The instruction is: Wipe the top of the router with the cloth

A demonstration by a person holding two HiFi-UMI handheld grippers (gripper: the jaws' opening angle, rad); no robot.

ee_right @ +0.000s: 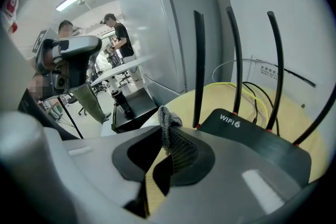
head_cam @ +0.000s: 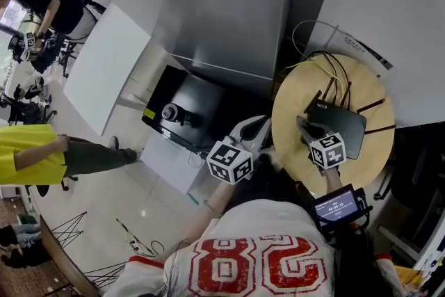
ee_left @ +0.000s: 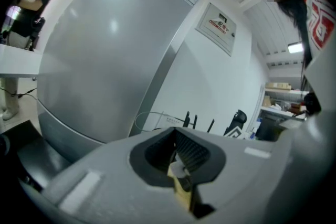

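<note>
A black router point(head_cam: 342, 126) with several upright antennas sits on a round wooden table point(head_cam: 292, 108). In the right gripper view the router point(ee_right: 252, 139) lies just beyond the jaws, on the table point(ee_right: 210, 96). My right gripper point(head_cam: 310, 130) is at the router's near left corner, shut on a grey cloth point(head_cam: 307, 127). The cloth point(ee_right: 167, 119) sticks up between the jaws of the right gripper point(ee_right: 170, 147). My left gripper point(head_cam: 256, 129) hovers off the table's left edge. Seen from its own camera, the left gripper point(ee_left: 181, 157) has its jaws together and holds nothing.
A tall grey cabinet point(head_cam: 229, 10) stands behind the table. A black case point(head_cam: 184, 111) with a dark bottle on it lies on the floor to the left. Yellow and black cables point(head_cam: 327, 69) trail behind the router. People point(head_cam: 28, 153) stand far left.
</note>
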